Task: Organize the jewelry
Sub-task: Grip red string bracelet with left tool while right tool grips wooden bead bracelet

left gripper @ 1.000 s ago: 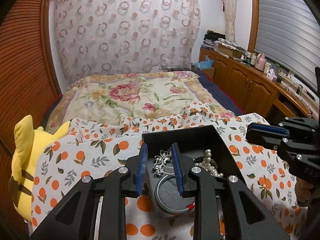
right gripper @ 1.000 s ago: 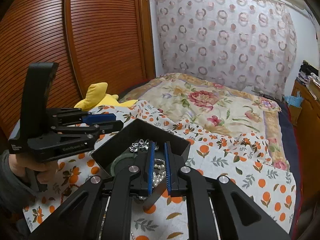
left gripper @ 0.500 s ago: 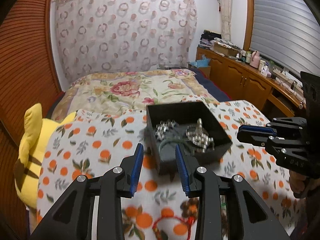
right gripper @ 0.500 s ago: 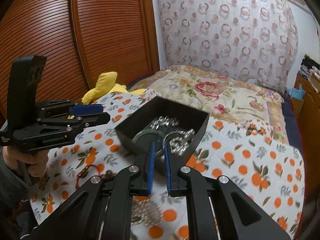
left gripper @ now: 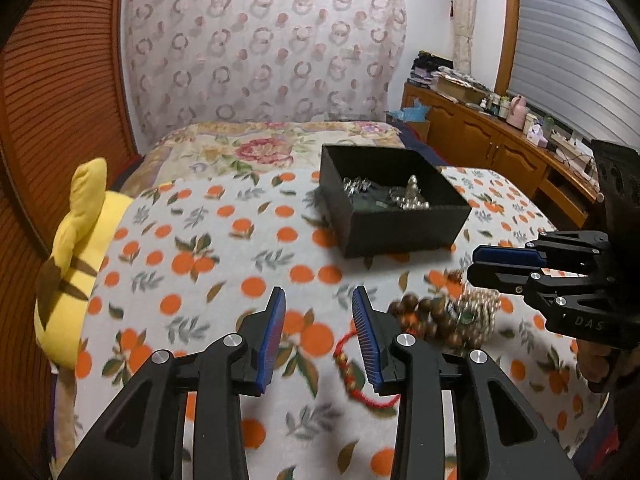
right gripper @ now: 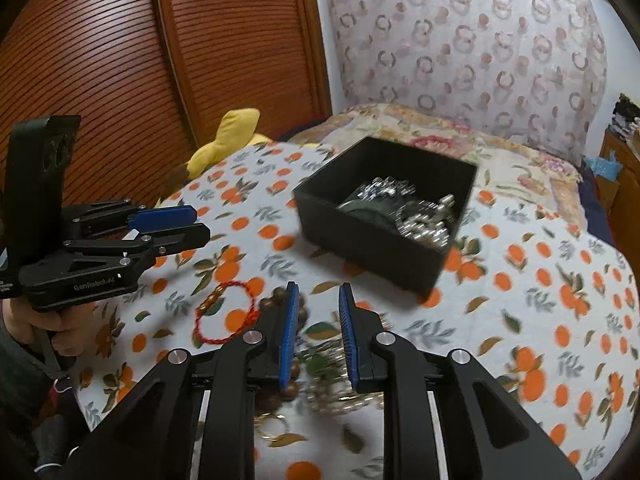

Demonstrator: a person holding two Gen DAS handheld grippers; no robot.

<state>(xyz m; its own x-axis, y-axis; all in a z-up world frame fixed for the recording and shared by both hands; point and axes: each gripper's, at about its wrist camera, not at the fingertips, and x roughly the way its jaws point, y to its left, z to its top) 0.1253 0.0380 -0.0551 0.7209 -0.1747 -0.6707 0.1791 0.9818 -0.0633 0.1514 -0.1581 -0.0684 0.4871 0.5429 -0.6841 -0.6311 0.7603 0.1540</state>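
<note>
Box (left gripper: 394, 216) behind bracelets (left gripper: 436, 320), on blanket (left gripper: 224, 264).

Left gripper (left gripper: 319, 294): tilted downward, jaws parted, nothing clamped between the blue pads. From the right wrist view it sits at far left, held by a hand (right gripper: 38, 322) wrapped round its grip, dark sleeve below.

Right gripper (right gripper: 319, 290): tilted downward, jaws opening, narrow gap, pads pressing on nothing. Its holder's fingers (left gripper: 600, 364) show at the left view's right edge.
</note>
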